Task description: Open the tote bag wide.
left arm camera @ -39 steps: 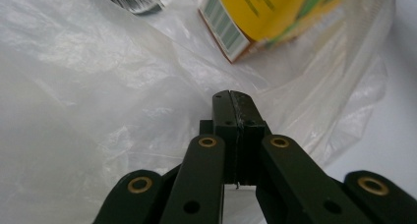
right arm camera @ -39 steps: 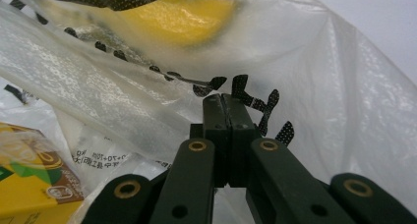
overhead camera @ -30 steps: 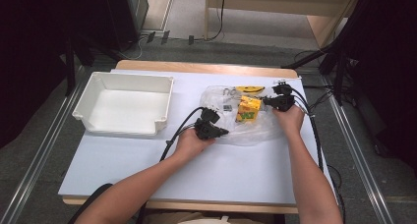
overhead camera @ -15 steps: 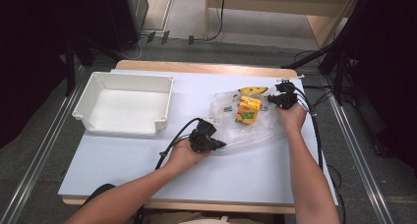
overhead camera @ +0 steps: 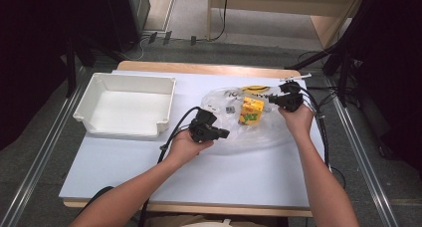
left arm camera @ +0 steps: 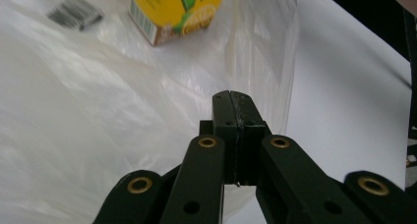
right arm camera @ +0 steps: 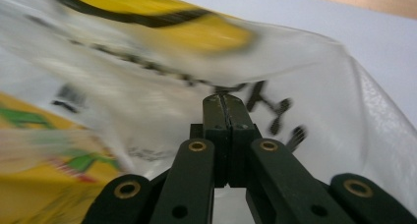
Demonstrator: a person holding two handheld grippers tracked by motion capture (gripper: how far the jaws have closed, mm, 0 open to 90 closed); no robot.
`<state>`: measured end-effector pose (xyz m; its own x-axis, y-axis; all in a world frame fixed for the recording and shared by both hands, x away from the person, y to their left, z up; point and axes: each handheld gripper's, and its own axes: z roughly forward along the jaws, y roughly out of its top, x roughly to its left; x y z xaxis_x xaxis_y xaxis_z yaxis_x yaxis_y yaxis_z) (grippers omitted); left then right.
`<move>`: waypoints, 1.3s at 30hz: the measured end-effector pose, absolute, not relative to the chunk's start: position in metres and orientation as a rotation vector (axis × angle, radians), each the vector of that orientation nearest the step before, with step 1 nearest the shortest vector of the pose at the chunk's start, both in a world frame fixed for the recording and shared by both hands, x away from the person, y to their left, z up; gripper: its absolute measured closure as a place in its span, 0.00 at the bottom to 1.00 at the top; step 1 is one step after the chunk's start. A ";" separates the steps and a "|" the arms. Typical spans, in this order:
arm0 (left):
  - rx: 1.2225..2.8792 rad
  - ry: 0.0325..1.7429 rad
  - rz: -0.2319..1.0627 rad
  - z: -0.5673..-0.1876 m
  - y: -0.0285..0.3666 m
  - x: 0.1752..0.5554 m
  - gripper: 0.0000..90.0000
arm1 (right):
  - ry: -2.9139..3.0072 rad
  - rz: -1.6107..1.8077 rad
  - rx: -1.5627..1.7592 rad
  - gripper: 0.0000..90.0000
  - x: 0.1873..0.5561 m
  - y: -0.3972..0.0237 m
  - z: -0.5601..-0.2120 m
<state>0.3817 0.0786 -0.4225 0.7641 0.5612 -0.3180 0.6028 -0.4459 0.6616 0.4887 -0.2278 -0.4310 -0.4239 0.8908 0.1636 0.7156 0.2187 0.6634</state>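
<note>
Both tongs clamped tight: left gripper [overhead camera: 225, 134] pinching the near edge of the clear plastic bag [overhead camera: 219, 100], right gripper [overhead camera: 271, 99] pinching the bag's far edge beside the yellow print [overhead camera: 255, 89], jaws pressed together with only thin film between them in both gripper views. Yellow juice carton [overhead camera: 251, 110] inside the bag, standing between the two grippers near the middle of the white table [overhead camera: 209, 179]; white tray [overhead camera: 161, 122] to the left, bare and well apart from the bag. Step in hand, judging by the two grips: lifting and spreading the bag to bring the carton out or carry it over. Best done with both sides raised evenly and held taut, so the carton neither tips nor slides toward the slack side. Worth watching the thin film at the left grip [left arm camera: 231, 98], gathered only at the very tips and liable to slip. Slow, level travel, no jerks; mouth of the bag kept wide before any tilting toward the tray.
</note>
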 end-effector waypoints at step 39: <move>2.154 1.028 0.025 -0.438 0.062 0.520 1.00 | 2.395 1.018 1.485 1.00 0.414 -0.237 -0.471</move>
